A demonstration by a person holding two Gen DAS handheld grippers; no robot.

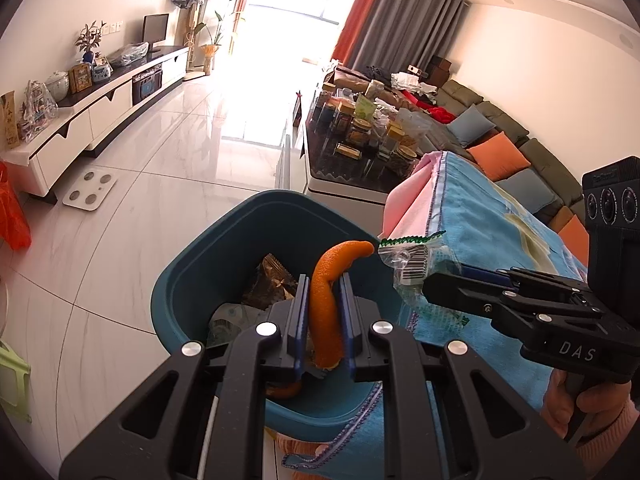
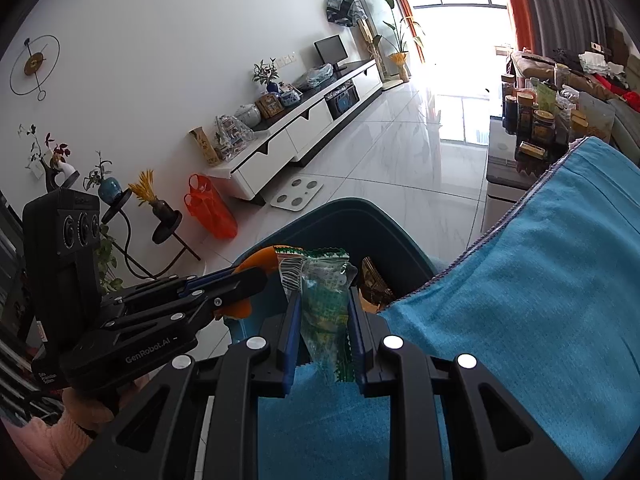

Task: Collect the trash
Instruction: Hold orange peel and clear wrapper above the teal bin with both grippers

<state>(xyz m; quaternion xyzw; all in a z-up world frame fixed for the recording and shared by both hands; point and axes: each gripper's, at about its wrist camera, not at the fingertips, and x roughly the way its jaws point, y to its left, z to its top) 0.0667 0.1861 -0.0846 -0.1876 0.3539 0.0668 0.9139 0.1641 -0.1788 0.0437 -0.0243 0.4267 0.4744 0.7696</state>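
Observation:
A curled strip of orange peel (image 1: pixel 326 300) stands pinched between the blue pads of my left gripper (image 1: pixel 323 284), right above the teal bin (image 1: pixel 192 280). Several wrappers lie inside that bin. My right gripper (image 2: pixel 324 300) is shut on a clear plastic wrapper with green print (image 2: pixel 324 304), held over the edge of the blue cloth beside the teal bin (image 2: pixel 360 216). In the left wrist view the right gripper (image 1: pixel 434 284) comes in from the right with the wrapper (image 1: pixel 408 260) at its tip. In the right wrist view the left gripper (image 2: pixel 260 272) shows at left with the orange peel (image 2: pixel 260 260).
A blue cloth (image 1: pixel 492 228) over a pink one covers the surface at right. Beyond it stand a dark table crowded with jars (image 1: pixel 360 136) and a sofa with cushions (image 1: pixel 500 148). A white TV cabinet (image 1: pixel 100 108), a scale (image 1: pixel 90 190) and an orange bag (image 2: pixel 210 208) line the tiled floor.

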